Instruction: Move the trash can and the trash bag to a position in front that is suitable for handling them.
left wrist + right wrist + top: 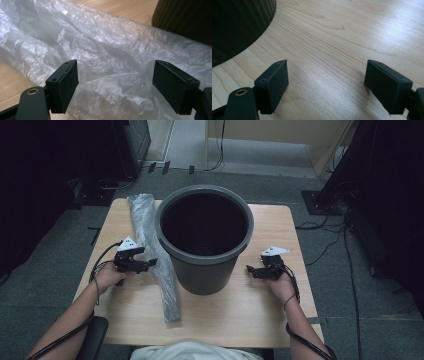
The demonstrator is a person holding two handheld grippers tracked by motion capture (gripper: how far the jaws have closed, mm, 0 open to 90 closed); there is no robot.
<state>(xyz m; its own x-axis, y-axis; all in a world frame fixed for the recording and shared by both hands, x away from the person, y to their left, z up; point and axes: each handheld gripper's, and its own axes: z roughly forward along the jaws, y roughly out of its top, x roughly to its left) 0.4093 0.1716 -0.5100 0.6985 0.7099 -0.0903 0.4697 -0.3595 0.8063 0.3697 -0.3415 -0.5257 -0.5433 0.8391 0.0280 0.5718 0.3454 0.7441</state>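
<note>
A dark grey waste bin (204,240) stands upright in the middle of the wooden table (260,305). A long folded clear plastic bag (152,250) lies on the table to the left of the bin. My left gripper (151,263) is open, its jaws pointing right at the bag. In the left gripper view the crinkled bag (112,57) lies just ahead of the open left gripper (115,85), with the bin's ribbed wall (185,17) at top right. My right gripper (248,270) stands open to the right of the bin, pointing at it. The right gripper (325,86) hovers over bare wood, the bin (239,22) at upper left.
The table is small, with carpet floor (60,270) all round. Dark racks (380,180) and cables stand at the far left and far right. A person's forearms (67,320) come in from the bottom edge.
</note>
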